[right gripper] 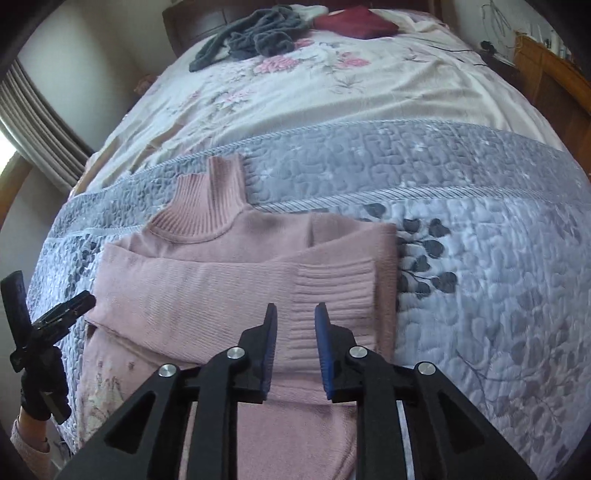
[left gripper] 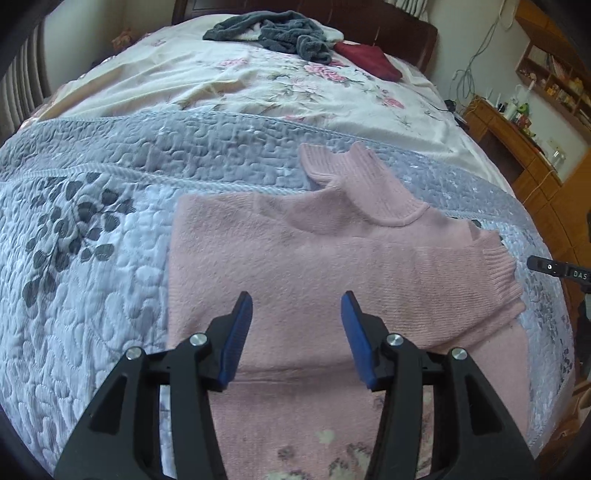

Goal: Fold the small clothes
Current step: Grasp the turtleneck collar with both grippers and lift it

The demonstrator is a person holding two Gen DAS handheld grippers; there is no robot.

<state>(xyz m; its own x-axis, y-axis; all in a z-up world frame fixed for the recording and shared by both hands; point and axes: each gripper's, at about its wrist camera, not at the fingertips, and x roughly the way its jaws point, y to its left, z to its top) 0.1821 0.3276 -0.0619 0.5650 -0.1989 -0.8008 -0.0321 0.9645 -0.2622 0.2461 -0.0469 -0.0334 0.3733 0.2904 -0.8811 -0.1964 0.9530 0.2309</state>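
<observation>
Left wrist view puts my left tongs above the body of a pink sweater, blue pads spread wide with only knit showing between them; they hold nothing. The sweater lies flat on a grey-blue quilted bedspread near the foot of the bed, its ribbed turtleneck pointing toward the headboard. One sleeve is folded across the chest, and its ribbed cuff ends close to the garment's edge on the right of this view. At the far right edge I see a bit of the other tool, apart from the sweater.

From the right wrist view, my right tongs sit over that cuff, pads parted less than the left ones, and empty; I cannot tell whether the tips touch the knit. To the left, the other tool is gripped by a gloved hand, just off the sweater's side.

Beyond the bedspread lies a floral sheet, with a heap of dark grey clothing and a dark red item near the headboard.
</observation>
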